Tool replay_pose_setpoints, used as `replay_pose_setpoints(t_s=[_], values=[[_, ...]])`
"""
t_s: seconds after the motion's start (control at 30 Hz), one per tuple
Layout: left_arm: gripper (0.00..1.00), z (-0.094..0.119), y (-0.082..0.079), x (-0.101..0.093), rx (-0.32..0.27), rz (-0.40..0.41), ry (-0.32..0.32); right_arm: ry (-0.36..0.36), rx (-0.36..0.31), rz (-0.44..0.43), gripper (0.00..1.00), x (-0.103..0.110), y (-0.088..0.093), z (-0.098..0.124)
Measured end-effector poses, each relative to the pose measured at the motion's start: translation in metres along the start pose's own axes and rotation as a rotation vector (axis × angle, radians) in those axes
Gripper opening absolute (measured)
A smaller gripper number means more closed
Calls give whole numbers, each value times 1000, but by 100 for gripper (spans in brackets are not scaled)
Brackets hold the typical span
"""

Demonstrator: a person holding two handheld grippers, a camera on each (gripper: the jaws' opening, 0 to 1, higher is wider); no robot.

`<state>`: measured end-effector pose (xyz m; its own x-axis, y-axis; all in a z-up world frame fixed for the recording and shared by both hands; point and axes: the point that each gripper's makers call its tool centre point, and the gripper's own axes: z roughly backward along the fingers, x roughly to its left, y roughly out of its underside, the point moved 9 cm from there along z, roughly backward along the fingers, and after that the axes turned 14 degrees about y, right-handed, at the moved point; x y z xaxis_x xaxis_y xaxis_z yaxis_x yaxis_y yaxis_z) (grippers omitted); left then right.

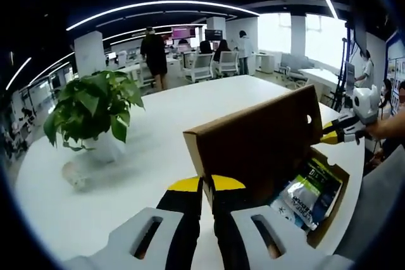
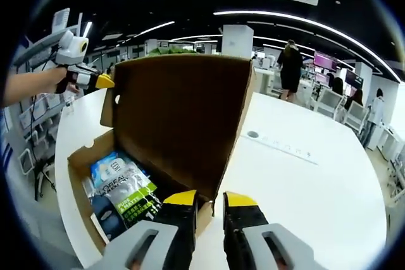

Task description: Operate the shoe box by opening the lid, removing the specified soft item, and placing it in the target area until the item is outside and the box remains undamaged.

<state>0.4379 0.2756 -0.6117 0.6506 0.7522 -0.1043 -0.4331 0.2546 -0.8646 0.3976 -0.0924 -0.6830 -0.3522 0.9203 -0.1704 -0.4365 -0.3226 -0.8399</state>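
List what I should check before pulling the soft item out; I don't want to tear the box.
1. Lid open and standing upright: ok.
2. Packets inside the box exposed: ok.
3. Box walls intact: ok in what shows.
4. Left gripper straddles the lid's edge, firm hold: cannot tell.
5. Right gripper free to reach in: cannot tell; it sits at the box's near corner.
6. Bare table beside the box for placing: ok.
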Motion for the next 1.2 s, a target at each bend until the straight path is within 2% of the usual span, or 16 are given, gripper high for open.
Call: replay_pose_setpoints(t_s=[0.4, 0.9, 1.2], values=[[2, -9, -1, 7, 5, 17, 7, 14, 7, 14, 0, -1, 0, -8], [4, -18, 2, 13, -21, 57, 1, 9, -3, 51, 0, -4, -1, -10], [4, -21, 17, 10, 14, 78, 11, 13, -14, 91, 0, -4, -1, -12]])
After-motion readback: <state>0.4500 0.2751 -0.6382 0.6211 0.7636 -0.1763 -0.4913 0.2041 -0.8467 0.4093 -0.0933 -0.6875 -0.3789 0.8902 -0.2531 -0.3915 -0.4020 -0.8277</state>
